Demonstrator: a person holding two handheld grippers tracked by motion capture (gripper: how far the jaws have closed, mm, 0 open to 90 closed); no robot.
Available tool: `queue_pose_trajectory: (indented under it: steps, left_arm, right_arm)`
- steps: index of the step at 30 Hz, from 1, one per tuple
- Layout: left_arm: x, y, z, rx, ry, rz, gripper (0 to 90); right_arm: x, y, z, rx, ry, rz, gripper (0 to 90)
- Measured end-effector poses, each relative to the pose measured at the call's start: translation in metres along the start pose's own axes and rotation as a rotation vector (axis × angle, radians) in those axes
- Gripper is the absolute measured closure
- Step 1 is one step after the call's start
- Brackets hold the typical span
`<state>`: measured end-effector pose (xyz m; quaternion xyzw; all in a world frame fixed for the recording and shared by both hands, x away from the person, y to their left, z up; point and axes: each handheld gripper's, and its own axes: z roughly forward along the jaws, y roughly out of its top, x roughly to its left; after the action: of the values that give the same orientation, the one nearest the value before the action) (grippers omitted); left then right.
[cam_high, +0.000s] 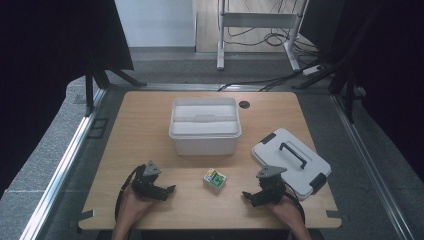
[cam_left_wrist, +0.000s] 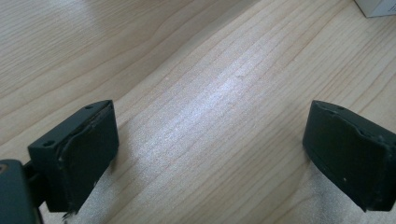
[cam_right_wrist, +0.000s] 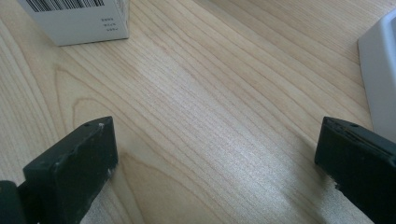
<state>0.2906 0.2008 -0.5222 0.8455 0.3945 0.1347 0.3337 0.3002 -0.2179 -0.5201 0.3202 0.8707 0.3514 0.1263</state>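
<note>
- Small box (cam_high: 215, 179) lies on the table (cam_high: 150, 130) between the two grippers, apart from both; likely the item to be packed.
- White bin (cam_high: 205, 127) stands beyond the box with its lid (cam_high: 292, 160) off, laid flat just beyond the right gripper (cam_high: 256, 196); judged: opening left free for loading.
- Left gripper (cam_high: 167, 190): jaws spread wide, nothing between them but bare wood; box corner (cam_left_wrist: 376, 7) lies far ahead, off to the right jaw's side.
- Right gripper: jaws also wide apart, gripping nothing; the box's barcoded face (cam_right_wrist: 77, 18) sits ahead of the left jaw, lid edge (cam_right_wrist: 380, 74) just outside the right jaw.
- Both rest low near the table's front edge.
</note>
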Motion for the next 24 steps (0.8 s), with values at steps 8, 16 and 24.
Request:
queue_pose_trajectory:
  steps: [8, 16, 24]
  left_arm:
    - [-0.0005, -0.0001, 0.0005, 0.008, 0.02, -0.026, 0.5]
    - [-0.0007, -0.0005, 0.0, 0.005, 0.022, -0.029, 1.3]
    - [-0.0007, -0.0005, 0.0, 0.005, 0.021, -0.028, 1.3]
  right_arm:
    - [0.0, -0.0001, 0.0, 0.0, 0.0, 0.001, 0.0]
    - [0.0, -0.0001, 0.0, 0.0, 0.0, 0.001, 0.0]
    - [0.0, 0.0, 0.0, 0.0, 0.0, 0.001, 0.0]
